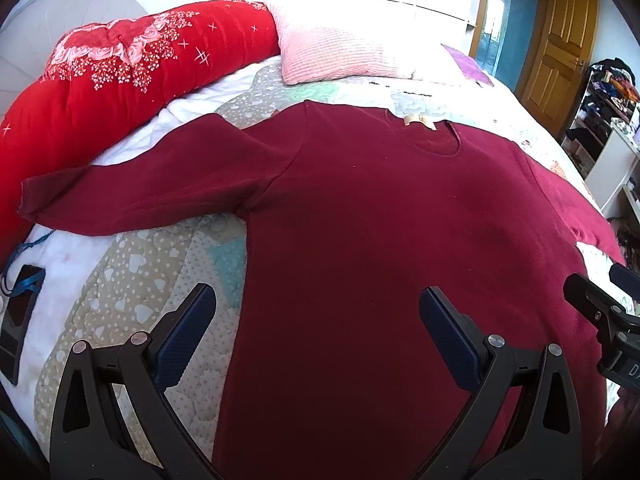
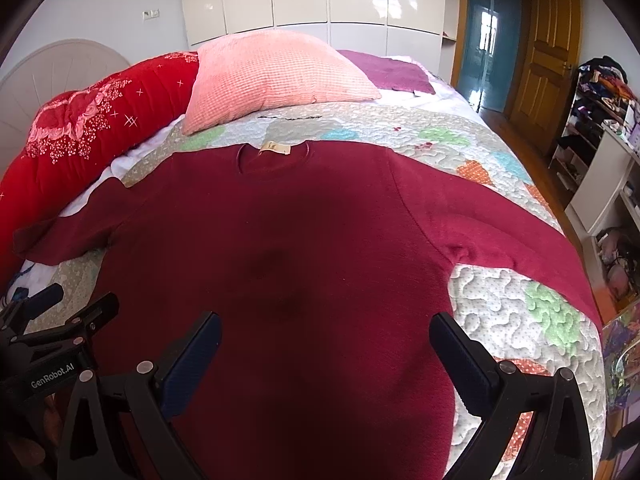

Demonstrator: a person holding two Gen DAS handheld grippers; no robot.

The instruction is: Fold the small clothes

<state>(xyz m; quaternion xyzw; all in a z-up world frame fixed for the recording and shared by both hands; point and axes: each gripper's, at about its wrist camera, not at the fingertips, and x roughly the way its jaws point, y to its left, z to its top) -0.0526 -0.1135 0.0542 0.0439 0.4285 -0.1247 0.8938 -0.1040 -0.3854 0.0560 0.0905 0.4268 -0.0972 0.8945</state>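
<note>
A dark red long-sleeved sweater [image 1: 380, 216] lies flat on the quilted bed, neck and beige label [image 1: 418, 121] at the far side, both sleeves spread out. It also shows in the right wrist view [image 2: 288, 240]. My left gripper [image 1: 318, 312] is open and empty, above the sweater's lower left part. My right gripper [image 2: 326, 338] is open and empty, above the sweater's lower right part. The right gripper shows at the right edge of the left wrist view [image 1: 608, 312]; the left gripper shows at the left edge of the right wrist view [image 2: 52, 320].
A red floral bolster [image 1: 120, 64] and a pink pillow [image 2: 276, 76] lie at the bed's far side. A phone with a blue strap [image 1: 20, 312] lies on the left of the quilt [image 2: 520, 312]. Cluttered shelves [image 2: 600, 128] and a wooden door [image 2: 548, 48] stand on the right.
</note>
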